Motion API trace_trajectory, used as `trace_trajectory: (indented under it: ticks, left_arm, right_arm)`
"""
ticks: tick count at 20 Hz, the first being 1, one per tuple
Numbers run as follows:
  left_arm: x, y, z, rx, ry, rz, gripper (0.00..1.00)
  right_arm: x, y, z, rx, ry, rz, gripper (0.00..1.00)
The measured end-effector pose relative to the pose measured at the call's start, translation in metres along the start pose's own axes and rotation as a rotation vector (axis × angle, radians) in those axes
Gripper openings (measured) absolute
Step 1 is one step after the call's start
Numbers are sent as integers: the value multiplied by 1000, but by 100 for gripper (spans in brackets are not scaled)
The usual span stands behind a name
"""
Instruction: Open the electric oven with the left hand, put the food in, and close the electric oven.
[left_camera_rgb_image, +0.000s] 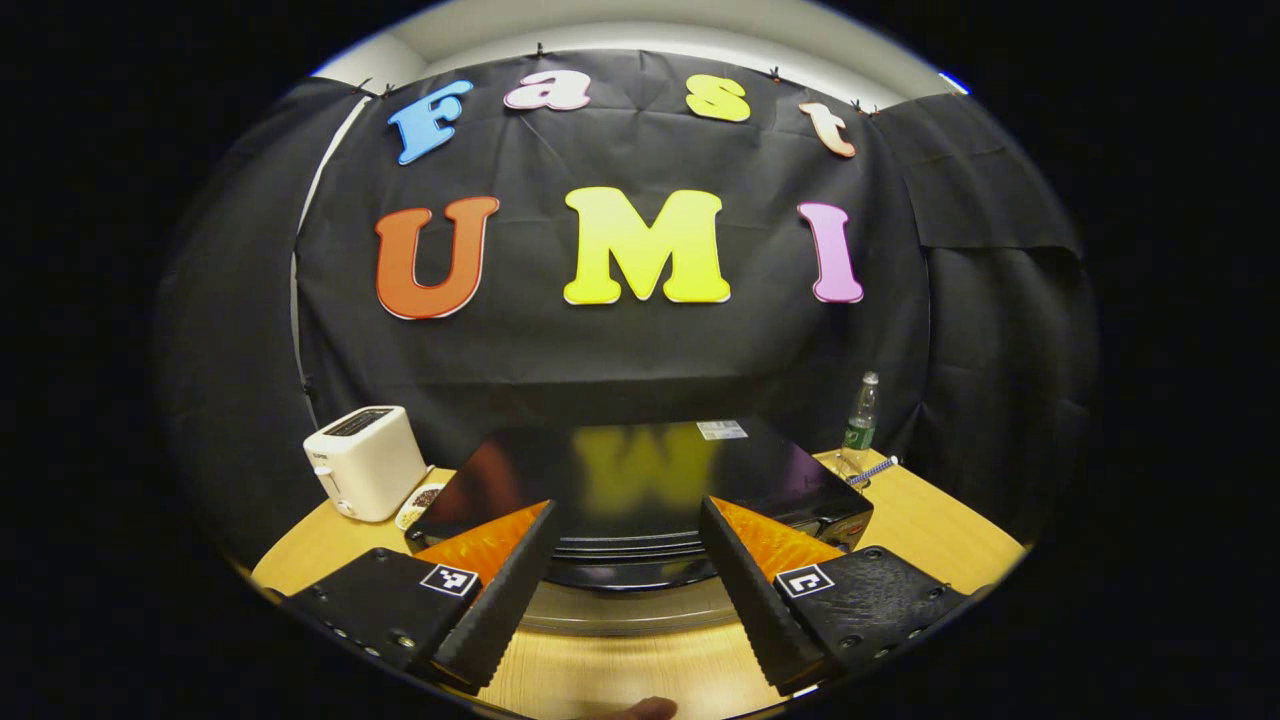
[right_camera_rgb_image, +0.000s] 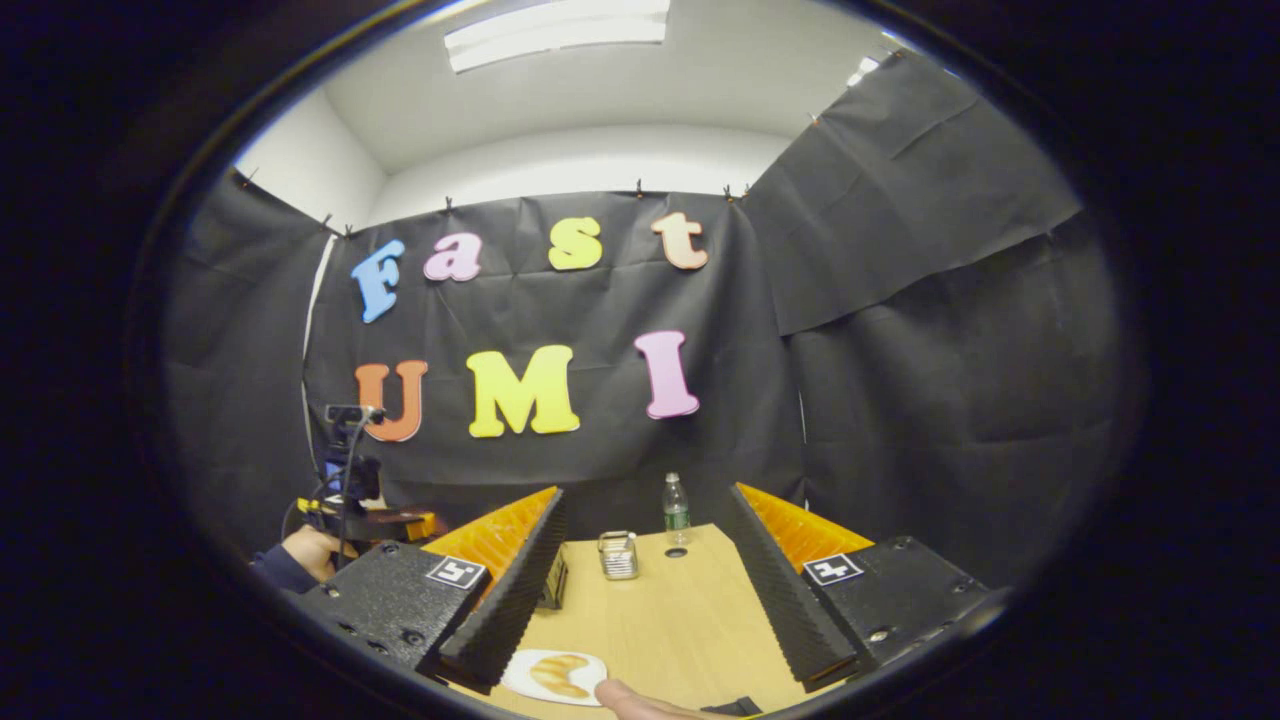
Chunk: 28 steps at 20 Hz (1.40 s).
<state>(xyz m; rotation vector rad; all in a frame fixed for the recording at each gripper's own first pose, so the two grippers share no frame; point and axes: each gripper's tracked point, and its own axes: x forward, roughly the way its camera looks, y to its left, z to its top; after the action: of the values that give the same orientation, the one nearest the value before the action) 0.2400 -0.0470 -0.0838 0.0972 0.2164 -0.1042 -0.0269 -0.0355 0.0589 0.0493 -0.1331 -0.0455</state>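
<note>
Left gripper view: left gripper (left_camera_rgb_image: 625, 560) hangs released above the black electric oven (left_camera_rgb_image: 640, 490) on the bench (left_camera_rgb_image: 930, 520), door apparently closed; judgement: descend to the front handle squarely before clenching, while the released right gripper (right_camera_rgb_image: 640, 590) waits beside the food (right_camera_rgb_image: 558, 675).

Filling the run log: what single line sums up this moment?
left gripper: open, above shut glossy black oven | right gripper: open, empty | croissant on white plate, wooden table
</note>
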Motion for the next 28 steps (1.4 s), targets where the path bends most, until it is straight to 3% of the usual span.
trace_trajectory:
  ticks: [3,4,6,9,28]
  left_arm:
    - [8,-8,-31,-6,122,-10,93]
    - [3,-7,-24,9,67,-2,90]
    - [3,-5,-28,-3,73,5,87]
    - [-9,-9,-29,-6,59,23,97]
    - [-98,-14,-108,-31,35,58,98]
  right_arm:
    - [-3,-6,4,-25,-22,-12,97]
    - [-3,-9,3,-25,-20,-22,97]
    - [-5,-10,-2,-10,-6,-17,97]
    - [-6,-14,-10,6,17,-13,97]
    - [-11,0,-37,17,74,55,97]
